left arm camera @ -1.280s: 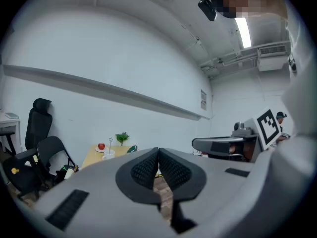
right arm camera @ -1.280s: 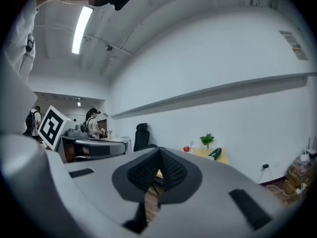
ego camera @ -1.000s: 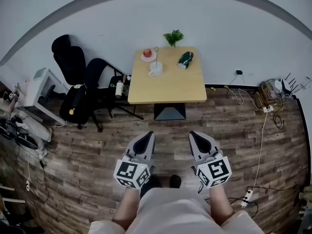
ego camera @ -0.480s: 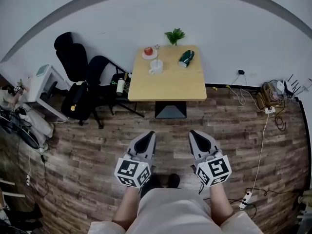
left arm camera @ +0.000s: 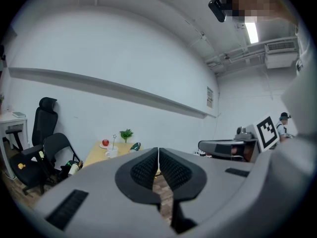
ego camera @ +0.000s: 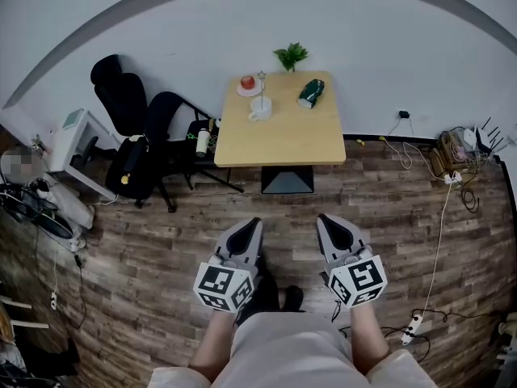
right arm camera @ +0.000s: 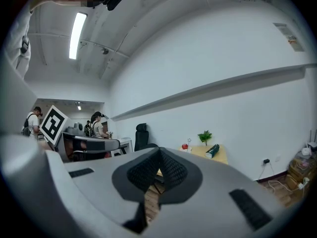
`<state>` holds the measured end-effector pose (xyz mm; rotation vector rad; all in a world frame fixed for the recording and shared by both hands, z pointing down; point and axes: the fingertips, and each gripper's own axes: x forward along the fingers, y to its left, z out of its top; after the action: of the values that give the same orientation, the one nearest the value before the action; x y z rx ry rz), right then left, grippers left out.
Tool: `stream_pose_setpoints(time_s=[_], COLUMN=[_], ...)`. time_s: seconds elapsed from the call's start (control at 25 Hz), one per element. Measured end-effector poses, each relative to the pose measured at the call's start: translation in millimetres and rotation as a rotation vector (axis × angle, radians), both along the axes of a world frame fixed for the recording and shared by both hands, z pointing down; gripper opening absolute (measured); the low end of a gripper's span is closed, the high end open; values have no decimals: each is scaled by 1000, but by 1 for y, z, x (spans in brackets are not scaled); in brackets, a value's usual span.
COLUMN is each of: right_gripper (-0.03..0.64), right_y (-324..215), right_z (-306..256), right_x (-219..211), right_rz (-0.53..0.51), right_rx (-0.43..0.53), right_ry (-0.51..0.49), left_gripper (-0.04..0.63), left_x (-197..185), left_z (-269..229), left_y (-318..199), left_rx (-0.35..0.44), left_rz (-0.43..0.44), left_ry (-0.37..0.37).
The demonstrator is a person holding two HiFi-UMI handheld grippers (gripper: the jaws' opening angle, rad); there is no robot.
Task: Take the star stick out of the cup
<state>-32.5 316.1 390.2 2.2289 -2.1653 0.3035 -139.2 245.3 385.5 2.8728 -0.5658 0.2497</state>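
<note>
Far ahead on the square wooden table (ego camera: 283, 140) stands a white cup (ego camera: 259, 110) with the thin star stick (ego camera: 261, 86) upright in it. In the left gripper view the cup (left arm camera: 111, 153) and star stick (left arm camera: 114, 139) are small, left of the jaws. The right gripper view shows the star stick (right arm camera: 189, 142) at the table's left end. My left gripper (ego camera: 251, 227) and right gripper (ego camera: 327, 222) are held side by side near my legs, well short of the table. Both are shut with nothing between the pads.
On the table also sit a red apple on a plate (ego camera: 247, 84), a potted plant (ego camera: 291, 56) and a green object (ego camera: 310, 92). Black office chairs (ego camera: 121, 103) and a bottle (ego camera: 201, 141) stand left of it. Cables and power strips (ego camera: 452, 164) lie at the right. Wood flooring (ego camera: 283, 208) lies between.
The view has shifted slightly, so the table sits a little higher and further right. Both grippers keep the same pose and stay shut.
</note>
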Motion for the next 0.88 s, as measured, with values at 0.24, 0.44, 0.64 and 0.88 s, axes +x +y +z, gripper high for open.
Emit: stream_pose_setpoints(time_s=[0.24,0.44,0.64,0.88], right_gripper=[34,83,120,121], right_y=[-22,-56,-98,-156], right_z=[13,10,7,4], right_x=[9,19,36,53], right_rz=[10,16,16,33], right_rx=[-23,-34,-32,-41], right_ry=[14,28,0,8], left_gripper=[11,12,78,84], left_x=[6,16,34,55], left_z=[9,5,8,6], left_y=[-26,-62,-105,-162], left_rx=[-1,35,64,45], left_rz=[-5,-2,14,37], left_ry=[6,9,-14,27])
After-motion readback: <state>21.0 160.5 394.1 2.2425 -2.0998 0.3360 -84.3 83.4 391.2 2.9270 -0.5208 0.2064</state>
